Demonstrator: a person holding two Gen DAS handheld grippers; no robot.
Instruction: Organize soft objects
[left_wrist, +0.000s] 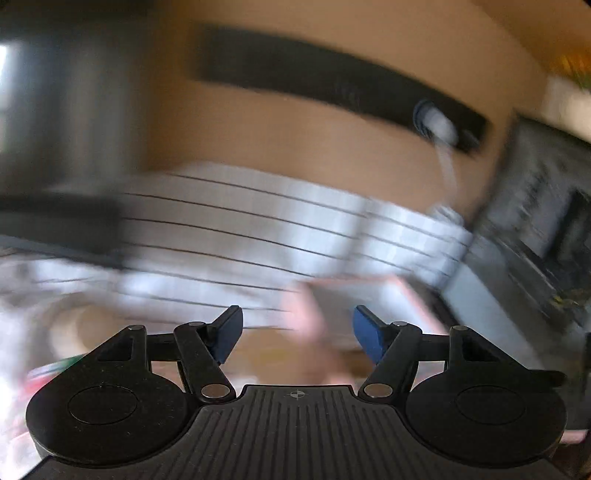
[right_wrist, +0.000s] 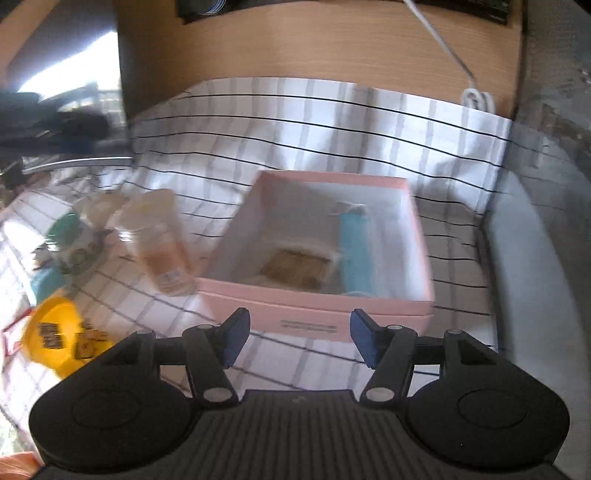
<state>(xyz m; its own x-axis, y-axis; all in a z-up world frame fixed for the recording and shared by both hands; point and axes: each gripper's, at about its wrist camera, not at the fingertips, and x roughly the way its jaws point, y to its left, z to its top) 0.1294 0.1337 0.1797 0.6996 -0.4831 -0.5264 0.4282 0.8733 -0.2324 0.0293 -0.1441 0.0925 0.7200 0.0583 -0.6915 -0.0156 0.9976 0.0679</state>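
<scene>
Soft toys (right_wrist: 352, 251) lie in pink box (right_wrist: 317, 308) — right gripper (right_wrist: 300, 338) open.

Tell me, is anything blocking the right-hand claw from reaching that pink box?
Nothing visible does. The right gripper is open and empty, and the pink box sits straight ahead on the checked cloth. The clear bottle stands off to the left.

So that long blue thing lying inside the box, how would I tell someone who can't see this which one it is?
Start at the white cloth with thin black grid lines, then find the open pink cardboard box on it. Inside, along its right wall, lies a long turquoise soft roll; its neighbour, a flat tan piece with pale fuzzy edges, is shorter and brownish.
</scene>
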